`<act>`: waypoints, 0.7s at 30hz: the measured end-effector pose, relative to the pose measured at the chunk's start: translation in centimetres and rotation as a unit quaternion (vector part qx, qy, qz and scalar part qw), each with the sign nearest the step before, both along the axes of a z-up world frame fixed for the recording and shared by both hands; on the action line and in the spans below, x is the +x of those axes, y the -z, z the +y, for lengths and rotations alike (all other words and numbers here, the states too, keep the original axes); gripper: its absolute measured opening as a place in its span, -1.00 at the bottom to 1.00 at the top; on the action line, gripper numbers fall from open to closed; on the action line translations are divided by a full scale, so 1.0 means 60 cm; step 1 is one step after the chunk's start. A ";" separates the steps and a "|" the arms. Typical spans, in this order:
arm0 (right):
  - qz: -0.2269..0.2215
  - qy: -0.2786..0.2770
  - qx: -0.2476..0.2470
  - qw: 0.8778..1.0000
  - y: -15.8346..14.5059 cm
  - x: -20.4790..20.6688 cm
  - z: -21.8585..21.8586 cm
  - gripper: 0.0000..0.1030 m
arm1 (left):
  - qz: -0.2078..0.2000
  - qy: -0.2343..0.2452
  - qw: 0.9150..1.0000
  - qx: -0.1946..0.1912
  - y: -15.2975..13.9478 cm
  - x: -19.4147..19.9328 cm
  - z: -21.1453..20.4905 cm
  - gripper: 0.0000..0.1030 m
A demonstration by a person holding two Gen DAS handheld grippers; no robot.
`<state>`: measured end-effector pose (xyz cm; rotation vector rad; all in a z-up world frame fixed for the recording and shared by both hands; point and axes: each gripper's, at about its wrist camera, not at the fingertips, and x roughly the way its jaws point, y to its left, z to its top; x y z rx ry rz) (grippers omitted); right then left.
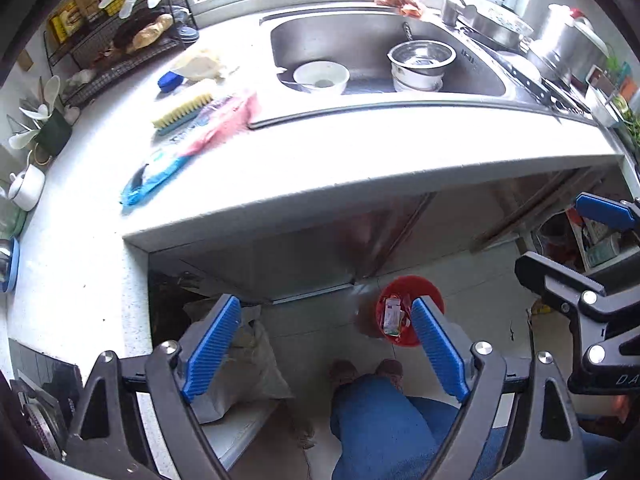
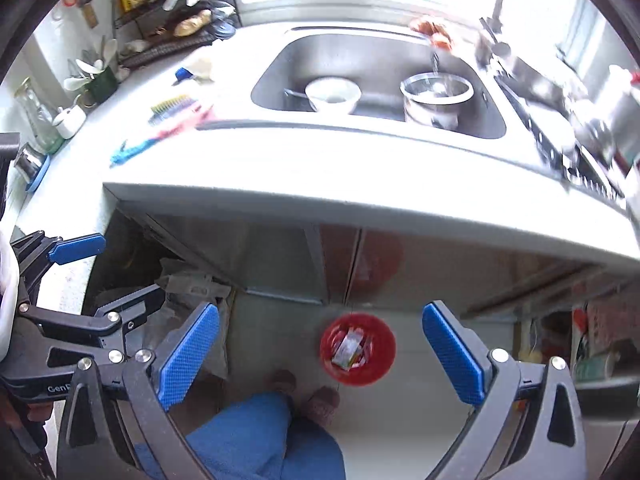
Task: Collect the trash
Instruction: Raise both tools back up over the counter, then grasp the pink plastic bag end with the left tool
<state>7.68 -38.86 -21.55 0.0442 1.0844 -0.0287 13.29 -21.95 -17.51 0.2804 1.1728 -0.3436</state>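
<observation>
A red bin (image 1: 404, 282) (image 2: 360, 378) stands on the floor below the counter edge, with several wrappers (image 1: 392, 316) (image 2: 350, 348) inside. On the white counter (image 1: 320, 168) lie a pink plastic package (image 1: 228, 124) and a blue wrapper (image 1: 152, 184), both left of the sink; the right wrist view shows them blurred. My left gripper (image 1: 325, 302) hangs high over the floor, open and empty, its right finger overlapping the bin. My right gripper (image 2: 321, 309) is also open and empty, with the bin far below between its fingers. Each gripper shows at the edge of the other's view.
The steel sink (image 1: 360, 40) holds a white bowl (image 1: 320, 76) and a metal bowl (image 1: 422, 56). A scrub brush (image 1: 182, 114), a wire rack (image 1: 120, 52) and a white cup (image 1: 26, 188) sit on the counter. A sack (image 1: 244, 364) and a person's blue-trousered legs (image 1: 380, 420) are below.
</observation>
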 end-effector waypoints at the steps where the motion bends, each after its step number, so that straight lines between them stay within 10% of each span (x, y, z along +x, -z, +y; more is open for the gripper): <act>1: -0.006 -0.008 -0.004 1.000 -0.008 0.008 0.005 0.98 | -0.004 -0.010 1.000 0.000 -0.008 0.010 0.008 0.76; 21: 0.024 -0.034 -0.006 0.999 -0.028 0.249 0.074 0.98 | 0.029 -0.006 0.999 0.018 -0.008 0.299 0.124 0.93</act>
